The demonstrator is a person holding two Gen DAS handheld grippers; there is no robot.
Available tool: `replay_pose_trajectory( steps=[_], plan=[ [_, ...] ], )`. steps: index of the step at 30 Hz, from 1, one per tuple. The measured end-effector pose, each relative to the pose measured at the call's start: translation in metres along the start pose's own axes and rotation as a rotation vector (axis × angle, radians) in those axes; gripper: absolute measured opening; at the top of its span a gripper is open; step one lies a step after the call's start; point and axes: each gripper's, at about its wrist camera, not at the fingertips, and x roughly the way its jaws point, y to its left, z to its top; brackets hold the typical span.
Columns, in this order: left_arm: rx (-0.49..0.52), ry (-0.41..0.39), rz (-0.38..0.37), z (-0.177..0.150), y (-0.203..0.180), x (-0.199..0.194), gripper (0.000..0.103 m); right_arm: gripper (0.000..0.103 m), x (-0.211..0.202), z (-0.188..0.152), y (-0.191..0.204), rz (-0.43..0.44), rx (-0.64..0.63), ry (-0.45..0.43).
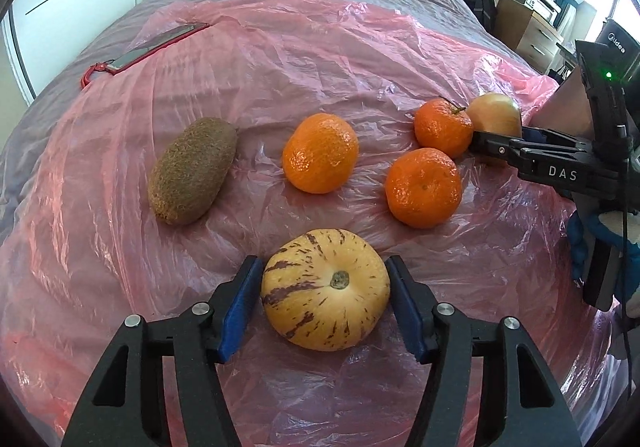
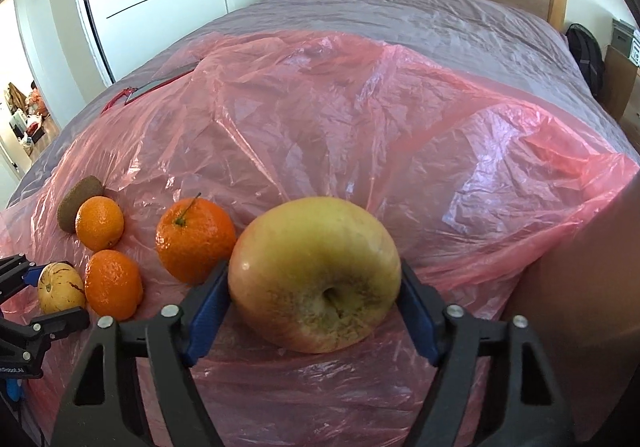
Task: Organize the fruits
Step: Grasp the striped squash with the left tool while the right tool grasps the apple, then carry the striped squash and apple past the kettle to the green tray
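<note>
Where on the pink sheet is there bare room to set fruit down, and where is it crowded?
Free: the wide stretch of pink sheet beyond the apple, and the gap between kiwi and phone. Crowded: the three oranges beside the apple, near the striped melon.

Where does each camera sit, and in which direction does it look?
Left wrist view: sits on the left hand-held gripper, looking down along its blue pads at the striped melon between them; the right hand-held gripper enters from the right.
Right wrist view: sits on the right hand-held gripper, looking down at the apple between its pads; the left hand-held gripper shows at the left edge.
Shared: the three mandarins, kiwi, melon, apple, pink plastic sheet.
</note>
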Motion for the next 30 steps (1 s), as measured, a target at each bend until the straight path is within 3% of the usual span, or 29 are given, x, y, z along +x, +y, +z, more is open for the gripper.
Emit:
replay_pose_trajectory(
  steps=[2,15,23,30],
  plan=[
    [-0.004,0.0,-0.007,0.0,0.001,0.001,0.05,0.096,0.001,-0.001,0.001,-0.002,-0.007,-0.003],
    [0.0,-0.021,0.0,-0.001,-0.004,-0.01,0.05,0.094,-0.015,0.0,0.004,0.005,-0.01,-0.018],
    [-0.02,-0.049,-0.005,-0.004,-0.008,-0.033,0.05,0.094,-0.049,-0.001,0.018,0.032,0.003,-0.044],
    [-0.04,-0.074,-0.012,-0.016,-0.012,-0.063,0.05,0.094,-0.09,-0.025,0.037,0.085,0.034,-0.046]
  ],
)
